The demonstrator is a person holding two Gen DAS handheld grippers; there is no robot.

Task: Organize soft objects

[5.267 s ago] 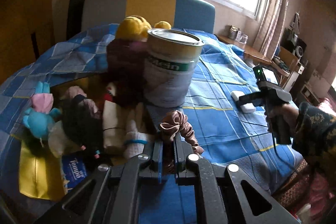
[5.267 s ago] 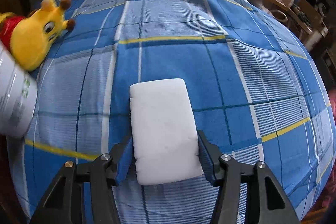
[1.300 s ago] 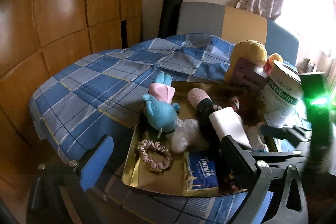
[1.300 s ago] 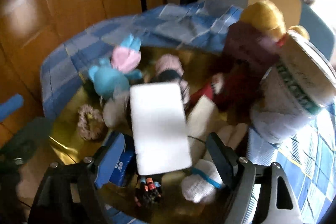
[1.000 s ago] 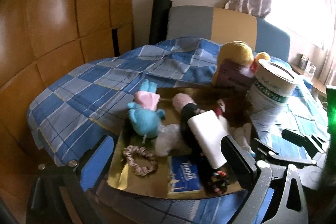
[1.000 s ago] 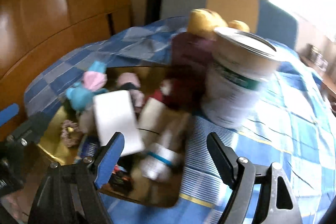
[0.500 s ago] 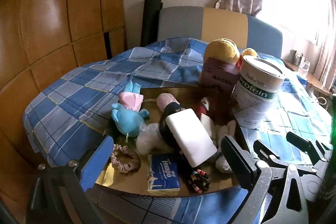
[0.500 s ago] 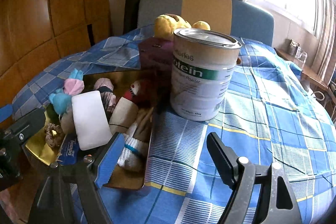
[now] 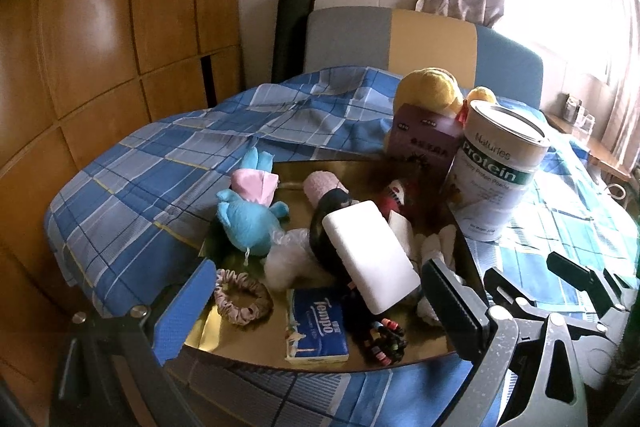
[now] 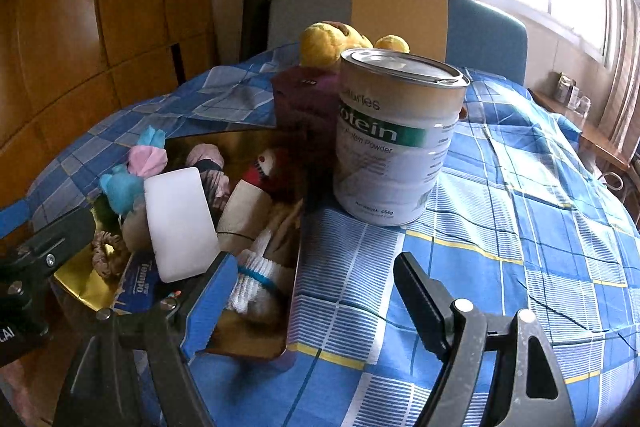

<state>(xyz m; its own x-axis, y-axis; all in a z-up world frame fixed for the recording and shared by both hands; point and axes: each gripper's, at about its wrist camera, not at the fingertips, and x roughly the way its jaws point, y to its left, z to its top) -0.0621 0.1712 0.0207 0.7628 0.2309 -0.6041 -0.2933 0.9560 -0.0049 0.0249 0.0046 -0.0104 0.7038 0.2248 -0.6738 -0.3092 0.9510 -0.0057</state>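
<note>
Both the left gripper (image 9: pixel 316 303) and right gripper (image 10: pixel 308 287) hang wide and empty, and the white sponge (image 9: pixel 370 255) tilted atop the gold tray (image 9: pixel 224 339) pile near the bed's foot edge could probably slide off.

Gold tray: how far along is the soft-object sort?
Done: white sponge block, pink scrunchie and blue plush lie in the gold tray. In hand: nothing; left claw and right claw are open. Left: yellow plush on the blanket, behind the protein tin.
</note>
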